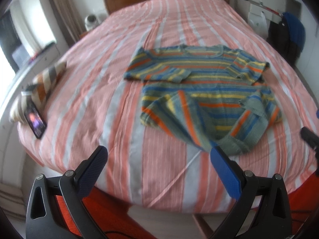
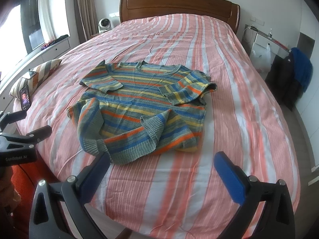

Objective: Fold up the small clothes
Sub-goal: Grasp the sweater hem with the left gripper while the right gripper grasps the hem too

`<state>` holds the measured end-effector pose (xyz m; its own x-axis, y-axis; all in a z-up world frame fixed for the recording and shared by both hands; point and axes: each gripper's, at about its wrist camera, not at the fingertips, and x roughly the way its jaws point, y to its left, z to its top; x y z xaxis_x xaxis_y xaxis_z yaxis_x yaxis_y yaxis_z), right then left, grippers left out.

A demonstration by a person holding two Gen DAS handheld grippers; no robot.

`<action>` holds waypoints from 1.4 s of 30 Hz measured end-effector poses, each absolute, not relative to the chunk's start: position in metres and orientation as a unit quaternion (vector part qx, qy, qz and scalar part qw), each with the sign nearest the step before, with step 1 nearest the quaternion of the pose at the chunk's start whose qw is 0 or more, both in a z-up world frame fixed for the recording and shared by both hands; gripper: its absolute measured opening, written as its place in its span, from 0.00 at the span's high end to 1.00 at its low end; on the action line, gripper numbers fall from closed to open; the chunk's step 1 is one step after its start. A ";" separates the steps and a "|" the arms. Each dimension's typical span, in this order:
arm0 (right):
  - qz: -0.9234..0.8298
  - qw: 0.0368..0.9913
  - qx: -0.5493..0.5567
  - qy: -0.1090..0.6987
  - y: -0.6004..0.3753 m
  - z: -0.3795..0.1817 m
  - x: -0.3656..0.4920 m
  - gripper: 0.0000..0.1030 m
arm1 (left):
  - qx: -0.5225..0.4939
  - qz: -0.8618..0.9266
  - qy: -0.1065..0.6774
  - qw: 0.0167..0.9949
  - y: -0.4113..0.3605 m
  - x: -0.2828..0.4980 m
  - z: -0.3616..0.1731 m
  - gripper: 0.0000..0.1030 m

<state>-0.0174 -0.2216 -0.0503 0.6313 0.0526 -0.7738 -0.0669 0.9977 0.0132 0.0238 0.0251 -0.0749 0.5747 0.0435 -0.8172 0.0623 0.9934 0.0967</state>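
You are holding both hand-held grippers, left (image 1: 159,159) and right (image 2: 162,165), spread and empty short of the striped sweater (image 2: 143,107), lining up the next fold.

Sweater (image 2: 139,107) is coarse ribbed knit, matt; bedspread (image 2: 229,103) is thin crinkled woven cloth, headboard (image 2: 175,4) smooth semi-gloss wood, phone (image 1: 35,122) screen glossy, right gripper (image 2: 161,164) matt black plastic with shiny metal pins and finely textured blue pads (image 2: 229,176).
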 end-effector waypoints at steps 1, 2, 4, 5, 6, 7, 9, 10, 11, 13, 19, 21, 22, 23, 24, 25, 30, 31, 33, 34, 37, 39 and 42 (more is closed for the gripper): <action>0.024 0.905 -0.018 0.425 -0.226 -0.053 -0.015 0.00 | 0.043 -0.005 0.469 0.882 0.034 0.027 -0.080 0.00; 0.016 0.904 -0.029 0.426 -0.229 -0.056 -0.012 0.00 | 0.025 -0.012 0.476 0.879 0.044 0.029 -0.084 0.01; 0.020 0.898 -0.048 0.437 -0.231 -0.068 -0.001 0.00 | -0.013 -0.041 0.479 0.877 0.058 0.032 -0.090 0.01; 0.033 0.894 -0.049 0.443 -0.229 -0.073 0.004 0.00 | -0.025 -0.060 0.480 0.875 0.058 0.036 -0.093 0.01; 0.057 0.887 -0.045 0.455 -0.224 -0.081 0.014 0.00 | -0.032 -0.078 0.483 0.872 0.054 0.040 -0.095 0.01; 0.072 0.883 -0.045 0.462 -0.220 -0.086 0.021 0.00 | -0.034 -0.101 0.485 0.868 0.046 0.046 -0.096 0.01; 0.115 0.869 -0.050 0.479 -0.200 -0.104 0.047 0.01 | -0.017 -0.123 0.486 0.865 0.024 0.061 -0.100 0.01; 0.121 0.862 -0.063 0.488 -0.190 -0.116 0.062 0.01 | 0.010 -0.123 0.488 0.864 0.007 0.070 -0.107 0.01; 0.117 0.856 -0.080 0.496 -0.183 -0.128 0.074 0.02 | 0.029 -0.120 0.494 0.861 -0.005 0.080 -0.112 0.05; 0.104 0.839 -0.100 0.524 -0.177 -0.154 0.096 0.29 | 0.070 -0.103 0.511 0.851 -0.024 0.098 -0.132 0.44; 0.127 0.855 -0.010 0.503 -0.219 -0.111 0.054 0.95 | -0.004 -0.134 0.523 0.842 0.017 0.052 -0.123 0.94; 0.138 0.854 0.014 0.502 -0.235 -0.094 0.025 0.95 | -0.026 -0.151 0.519 0.841 0.044 0.007 -0.107 0.94; 0.142 0.851 0.022 0.504 -0.241 -0.088 0.010 0.95 | -0.029 -0.153 0.520 0.840 0.052 -0.010 -0.103 0.94; 0.148 0.846 0.031 0.512 -0.246 -0.085 -0.010 0.95 | -0.030 -0.154 0.525 0.837 0.062 -0.030 -0.102 0.94; 0.151 0.839 0.036 0.521 -0.250 -0.086 -0.023 0.95 | -0.028 -0.152 0.535 0.831 0.071 -0.047 -0.103 0.94; 0.150 0.827 0.043 0.541 -0.253 -0.094 -0.043 0.95 | -0.019 -0.145 0.548 0.823 0.077 -0.067 -0.107 0.94; 0.106 0.772 0.061 0.623 -0.269 -0.145 -0.082 0.90 | 0.035 -0.093 0.590 0.801 0.100 -0.121 -0.128 0.84; 0.100 0.769 0.072 0.628 -0.274 -0.149 -0.083 0.82 | 0.022 -0.092 0.589 0.803 0.106 -0.121 -0.126 0.77; 0.090 0.774 0.112 0.616 -0.293 -0.147 -0.084 0.64 | -0.021 -0.082 0.577 0.813 0.121 -0.117 -0.118 0.31; 0.086 0.784 0.134 0.599 -0.303 -0.141 -0.082 0.49 | -0.041 -0.078 0.566 0.820 0.126 -0.115 -0.112 0.24; 0.090 0.804 0.177 0.561 -0.318 -0.134 -0.074 0.36 | -0.053 -0.085 0.564 0.820 0.122 -0.102 -0.110 0.20; 0.096 0.800 0.198 0.559 -0.321 -0.135 -0.062 0.36 | -0.026 -0.087 0.581 0.809 0.110 -0.094 -0.123 0.22; 0.100 0.784 0.169 0.589 -0.311 -0.163 -0.049 0.36 | 0.024 -0.089 0.614 0.784 0.090 -0.089 -0.150 0.48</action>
